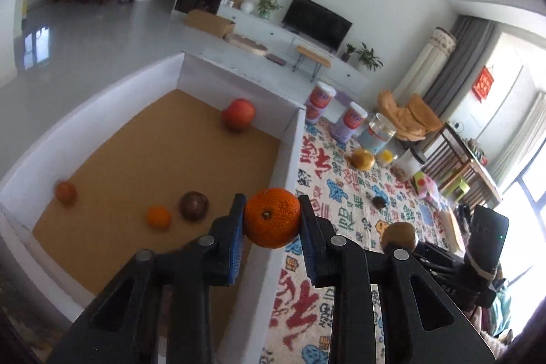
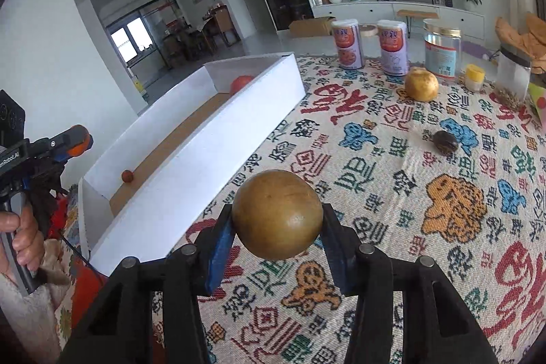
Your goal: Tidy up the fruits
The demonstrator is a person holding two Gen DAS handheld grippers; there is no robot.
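Note:
My left gripper (image 1: 272, 216) is shut on an orange tangerine (image 1: 272, 217), held above the right wall of the white box (image 1: 293, 145). Inside the box lie a red apple (image 1: 238, 114), a dark purple fruit (image 1: 194, 205), a small orange (image 1: 158, 217) and a small reddish fruit (image 1: 65, 192). My right gripper (image 2: 277, 220) is shut on a round brown-green fruit (image 2: 277, 214), held over the patterned cloth beside the box (image 2: 204, 139). A yellow pear (image 2: 421, 83) and a dark passion fruit (image 2: 445, 142) lie on the cloth.
The table carries a patterned cloth (image 2: 375, 193). At its far edge stand two purple cans (image 2: 348, 43), a glass jar (image 2: 441, 53), a small yellow-lidded jar (image 2: 474, 77) and another jar (image 2: 513, 75). The left gripper and the hand holding it show in the right wrist view (image 2: 73, 140).

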